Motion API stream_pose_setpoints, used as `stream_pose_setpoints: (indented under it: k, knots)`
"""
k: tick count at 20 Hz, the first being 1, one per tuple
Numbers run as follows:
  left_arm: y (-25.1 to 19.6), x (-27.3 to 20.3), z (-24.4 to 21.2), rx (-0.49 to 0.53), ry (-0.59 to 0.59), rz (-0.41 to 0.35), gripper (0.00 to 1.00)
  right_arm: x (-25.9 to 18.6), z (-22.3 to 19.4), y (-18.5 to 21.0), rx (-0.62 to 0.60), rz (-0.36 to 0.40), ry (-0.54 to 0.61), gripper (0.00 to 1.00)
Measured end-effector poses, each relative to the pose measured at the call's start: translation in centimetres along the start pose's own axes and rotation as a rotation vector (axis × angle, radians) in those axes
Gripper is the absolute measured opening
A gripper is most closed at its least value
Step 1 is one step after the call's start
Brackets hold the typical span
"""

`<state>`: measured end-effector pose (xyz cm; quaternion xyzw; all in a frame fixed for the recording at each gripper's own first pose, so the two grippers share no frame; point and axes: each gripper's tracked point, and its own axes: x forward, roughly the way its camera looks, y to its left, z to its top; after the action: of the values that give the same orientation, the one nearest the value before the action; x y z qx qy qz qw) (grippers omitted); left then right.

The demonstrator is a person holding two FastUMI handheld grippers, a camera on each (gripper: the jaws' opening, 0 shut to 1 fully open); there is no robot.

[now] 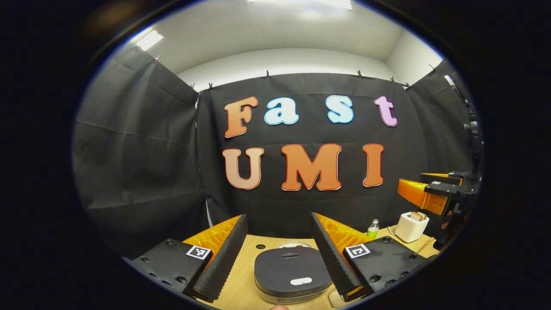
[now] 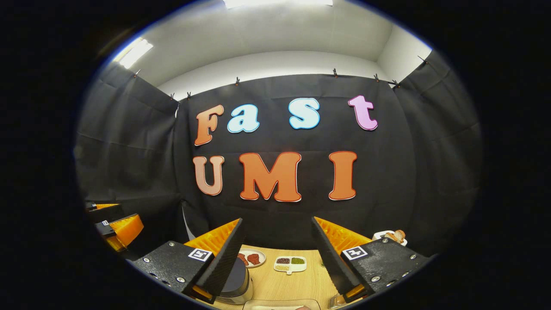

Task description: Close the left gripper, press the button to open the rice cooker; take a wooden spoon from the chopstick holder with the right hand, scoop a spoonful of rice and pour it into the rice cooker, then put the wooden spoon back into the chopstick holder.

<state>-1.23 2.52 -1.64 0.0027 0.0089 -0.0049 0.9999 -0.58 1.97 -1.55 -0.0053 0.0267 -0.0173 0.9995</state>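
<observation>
Dark-lidded rice cooker (image 1: 292,275) sits between my left gripper (image 1: 280,254) fingers, jaws spread wide; right gripper (image 2: 275,258) also gaping, off to the cooker's right. Lid button (image 1: 301,281) likely stiff, springy; press it dead centre, fingers closed.

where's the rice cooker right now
In the left gripper view the rice cooker sits lid shut on the wooden table, low centre between the left gripper fingers, a plate just behind it.

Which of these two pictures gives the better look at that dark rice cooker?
The left gripper view: the rice cooker sits centred between that gripper's fingers, its whole closed lid and button facing the camera. In the right gripper view the rice cooker is just a sliver, mostly hidden behind a finger.
</observation>
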Motion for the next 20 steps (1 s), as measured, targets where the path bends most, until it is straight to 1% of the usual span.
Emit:
stream_pose_setpoints:
  k: [2,3,4,5,6,7,10,12,14,17,18,19,20]
  knots:
    - [0.3,-0.3,-0.7,0.004,0.011,-0.009,1.00,-0.6,-0.4,0.0,-0.002,-0.016,0.014,0.94]
    - [0.3,-0.4,-1.2,-0.002,0.022,-0.014,0.98,-0.9,-0.6,-0.1,-0.007,-0.028,0.018,0.94]
    - [0.4,-0.3,-1.6,-0.014,0.033,-0.021,0.95,-1.2,-0.7,-0.2,-0.014,-0.042,0.022,0.97]
    - [0.5,-0.1,-1.8,-0.027,0.041,-0.025,0.93,-1.6,-0.7,-0.5,-0.017,-0.051,0.026,0.97]
    - [0.7,0.1,-1.8,-0.033,0.043,-0.024,0.93,-2.1,-0.7,-0.6,-0.016,-0.055,0.026,0.97]
    - [1.0,0.2,-1.8,-0.032,0.045,-0.019,0.94,-2.3,-0.6,-0.9,-0.017,-0.061,0.024,0.94]
    - [1.5,1.0,-1.5,-0.008,0.046,0.026,0.94,-2.4,-0.4,-2.8,-0.029,-0.080,0.006,0.94]
    - [1.3,1.6,-1.0,0.001,0.040,0.058,0.94,-2.0,-0.1,-4.5,-0.032,-0.080,-0.010,0.94]
    - [0.8,2.3,-0.9,0.011,0.054,0.088,0.97,-1.5,0.3,-6.8,-0.032,-0.091,-0.027,0.94]
    - [-1.1,3.7,-0.7,-0.008,0.074,0.091,0.65,-0.6,0.5,-10.4,-0.028,-0.107,-0.053,0.94]
    - [-1.8,4.1,-0.7,-0.007,0.090,0.085,0.55,-0.4,0.4,-11.5,-0.022,-0.109,-0.055,0.94]
    - [-2.8,4.5,-1.0,-0.007,0.108,0.063,0.44,-0.2,0.2,-12.6,-0.021,-0.111,-0.060,0.97]
    - [-3.0,4.9,-1.0,-0.006,0.118,0.081,0.34,0.0,0.1,-13.8,-0.027,-0.117,-0.066,0.94]
